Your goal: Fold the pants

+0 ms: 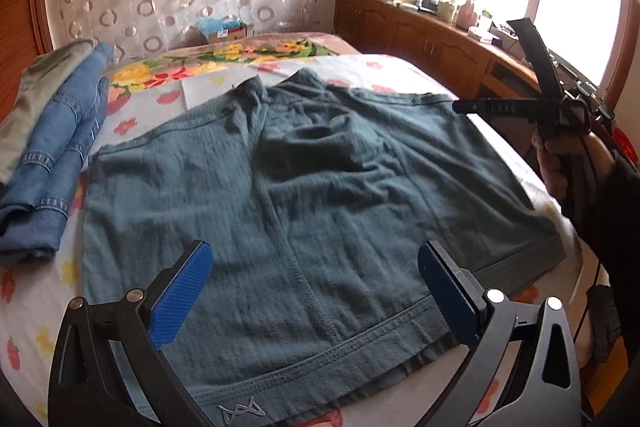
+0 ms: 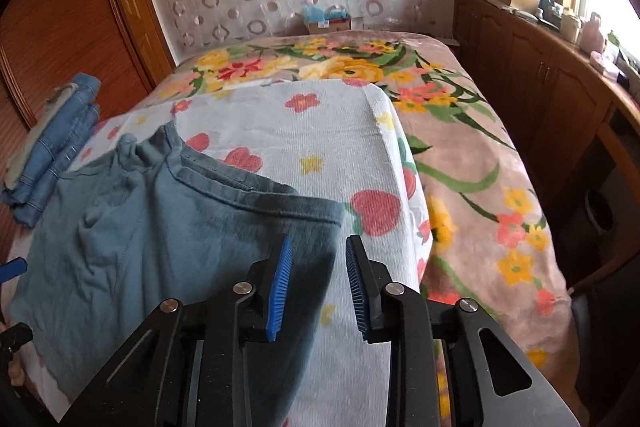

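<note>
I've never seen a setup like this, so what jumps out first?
A teal-grey pair of cotton shorts lies spread flat on the flowery bedspread, mid-bed. The left hand-held gripper hovers open over its waistband. Folded blue denim jeans sit by the bed's left edge.

Bed is wearing a pink floral blanket, with a light flowered sheet lying over its near part. Teal pants are lying spread flat on the sheet. Folded jeans are sitting at the bed's left edge, grey garment lying partly on top.
</note>
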A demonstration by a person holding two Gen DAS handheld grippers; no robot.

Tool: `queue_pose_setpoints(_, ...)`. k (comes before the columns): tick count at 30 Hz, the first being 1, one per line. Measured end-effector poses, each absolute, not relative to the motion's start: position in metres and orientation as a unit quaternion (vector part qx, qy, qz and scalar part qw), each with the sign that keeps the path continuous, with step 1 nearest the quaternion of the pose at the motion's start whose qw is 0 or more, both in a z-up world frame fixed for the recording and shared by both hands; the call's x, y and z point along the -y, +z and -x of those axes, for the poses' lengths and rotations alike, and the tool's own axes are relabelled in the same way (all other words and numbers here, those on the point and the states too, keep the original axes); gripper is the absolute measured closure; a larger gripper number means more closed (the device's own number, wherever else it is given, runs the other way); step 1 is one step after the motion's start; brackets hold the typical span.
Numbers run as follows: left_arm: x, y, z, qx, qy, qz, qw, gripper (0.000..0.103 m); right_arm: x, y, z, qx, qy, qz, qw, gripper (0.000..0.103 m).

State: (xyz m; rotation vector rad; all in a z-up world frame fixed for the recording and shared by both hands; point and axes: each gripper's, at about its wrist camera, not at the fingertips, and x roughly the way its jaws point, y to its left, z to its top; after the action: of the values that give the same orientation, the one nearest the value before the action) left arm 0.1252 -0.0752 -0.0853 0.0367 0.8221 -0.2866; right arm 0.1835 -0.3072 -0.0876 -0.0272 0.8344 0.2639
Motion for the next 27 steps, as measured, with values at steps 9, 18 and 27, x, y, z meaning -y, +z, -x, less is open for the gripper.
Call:
queue_pose_setpoints(9,0.071,-0.094,-0.128,-0.412,-0.136,-0.019,0.901,0.000,0.312,-0.074,-0.180,-0.410,0.135,0.001,0.902,0.102)
queue_pose_setpoints(18,0.068,-0.108,-0.136,-0.432,-0.131,-0.021,0.892,0.000,0.330,-0.056,-0.167,-0.387,0.074,0.007,0.919,0.103)
queue_pose_setpoints(27,0.070,-0.114,-0.140,-0.443,-0.125,-0.037,0.887,0.000,0.333,-0.042,-0.127,-0.377,0.087,0.013,0.922,0.096)
